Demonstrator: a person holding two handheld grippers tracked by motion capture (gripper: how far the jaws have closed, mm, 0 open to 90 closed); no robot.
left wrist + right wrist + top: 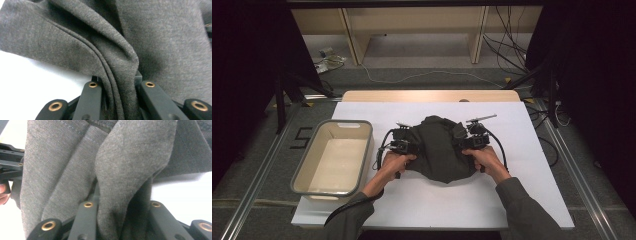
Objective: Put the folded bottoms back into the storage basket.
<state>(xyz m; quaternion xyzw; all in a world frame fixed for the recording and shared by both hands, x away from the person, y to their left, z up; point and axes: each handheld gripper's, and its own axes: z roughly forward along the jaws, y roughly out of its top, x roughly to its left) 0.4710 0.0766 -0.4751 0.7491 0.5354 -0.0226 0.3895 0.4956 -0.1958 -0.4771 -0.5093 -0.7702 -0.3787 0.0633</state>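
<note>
A dark grey cloth (pixel 439 150) lies crumpled in the middle of the white sheet (pixel 522 200). My left gripper (pixel 412 145) holds its left edge and my right gripper (pixel 462 141) its right edge, with a hand behind each. In the left gripper view the left gripper (pixel 120 83) is shut on a folded seam of the cloth (pixel 155 37). Along the right gripper's (pixel 120 203) own view, a thick fold of the cloth (pixel 125 157) is pinched between the jaws, and the other gripper (pixel 10 162) shows at the far left.
An empty grey bin (pixel 294 175) stands on the left part of the sheet, close to my left hand. The wooden table edge (pixel 432 95) shows beyond the sheet. Cables trail from both grippers toward the person.
</note>
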